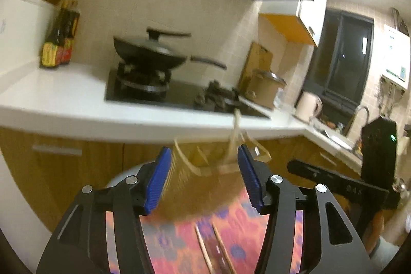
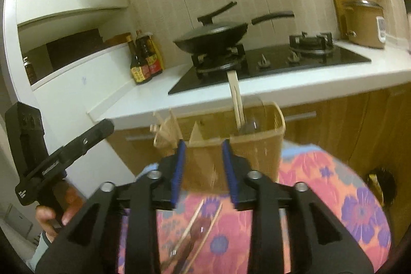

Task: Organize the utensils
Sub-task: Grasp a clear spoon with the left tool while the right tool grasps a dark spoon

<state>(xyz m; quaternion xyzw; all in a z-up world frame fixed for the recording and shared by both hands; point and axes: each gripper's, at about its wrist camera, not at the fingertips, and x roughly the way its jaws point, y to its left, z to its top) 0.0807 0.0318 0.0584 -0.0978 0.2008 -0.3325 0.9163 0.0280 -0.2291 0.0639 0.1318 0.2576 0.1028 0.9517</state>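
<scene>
— How far along is she, would you say?

— Partway, I'd judge. One pair of chopsticks (image 2: 236,104) already stands upright in the right-hand compartment of the wooden holder (image 2: 257,150), which sits at the far edge of the flowered table (image 2: 354,209). Another pair (image 2: 200,227), with what looks like a dark spoon between them, lies loose on the cloth just near the holder, waiting to go in.

— And the tongs?

— Both empty. The left tongs (image 1: 205,181) stand wide apart, the holder showing between them; the right tongs (image 2: 203,173) are also apart, less so, clamped on nothing.

— Anything one camera catches that the other misses?

— The right one shows the holder whole, dividers and all, plus pale wooden pieces sticking up at its left end; too blurred to name. The left view smears the holder badly, but it takes in the sink (image 1: 334,138) and kettle (image 1: 307,107) off to the right.
</scene>
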